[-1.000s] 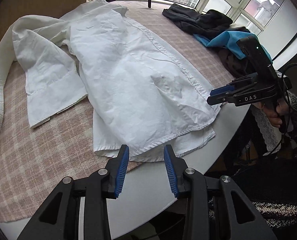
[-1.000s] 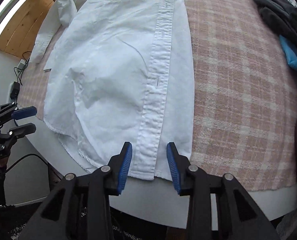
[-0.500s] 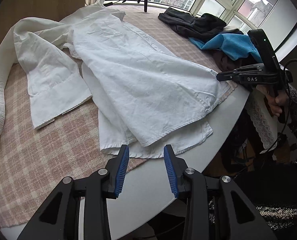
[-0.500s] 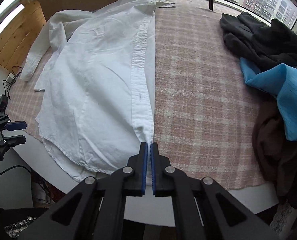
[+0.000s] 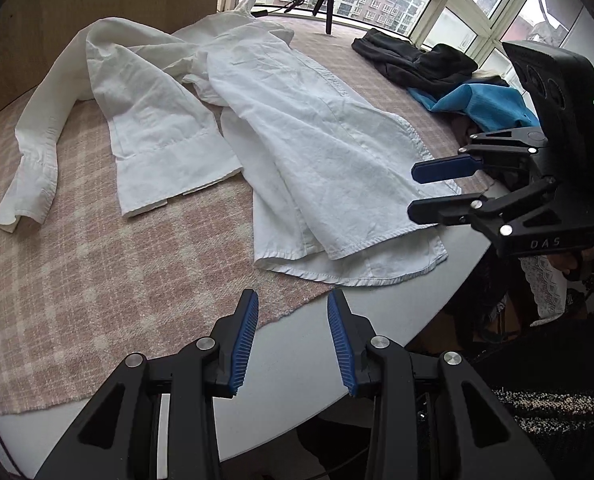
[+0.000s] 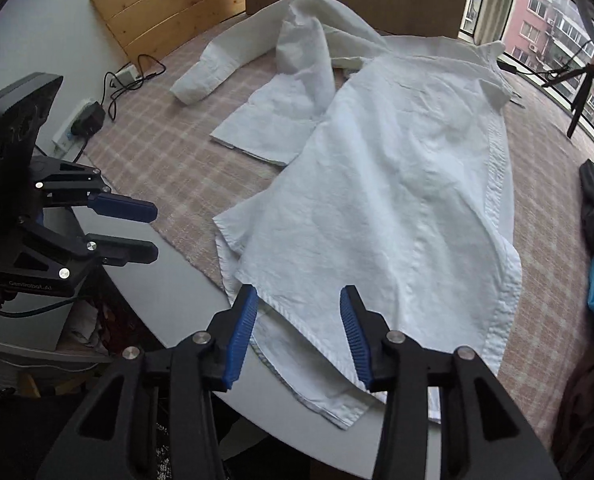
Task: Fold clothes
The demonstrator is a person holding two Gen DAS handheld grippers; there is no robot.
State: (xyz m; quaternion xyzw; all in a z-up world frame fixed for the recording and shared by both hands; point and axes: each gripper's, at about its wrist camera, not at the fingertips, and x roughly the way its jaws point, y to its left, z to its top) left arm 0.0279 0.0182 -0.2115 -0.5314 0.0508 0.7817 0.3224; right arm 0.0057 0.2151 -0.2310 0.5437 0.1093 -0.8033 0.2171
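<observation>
Two grippers hang over the near edge of the bench (image 5: 297, 360), and both have their fingers wide apart with nothing between them. A white shirt (image 5: 317, 152) lies on the pink plaid cloth (image 5: 77, 280) that covers the bench, its hem spilling past the cloth onto the bare white rim.

From the left gripper (image 5: 293, 340), its camera shows a pile of dark and blue clothes (image 5: 457, 80) by the far right edge, a small tripod (image 5: 327, 4) near the windows, and the right gripper (image 5: 417, 190) beside the shirt's right hem. Looking from the right gripper (image 6: 297, 332), whose fingers straddle the hem at the bench edge, one sees instead a power strip with cables (image 6: 89, 120) at the left edge, wooden panels behind, and the left gripper (image 6: 153, 232) off the cloth's near corner.

Half a second ago the right fingers were pinched shut on the button placket at the hem; now they are released, and the front panel lies folded over toward the left sleeve.
</observation>
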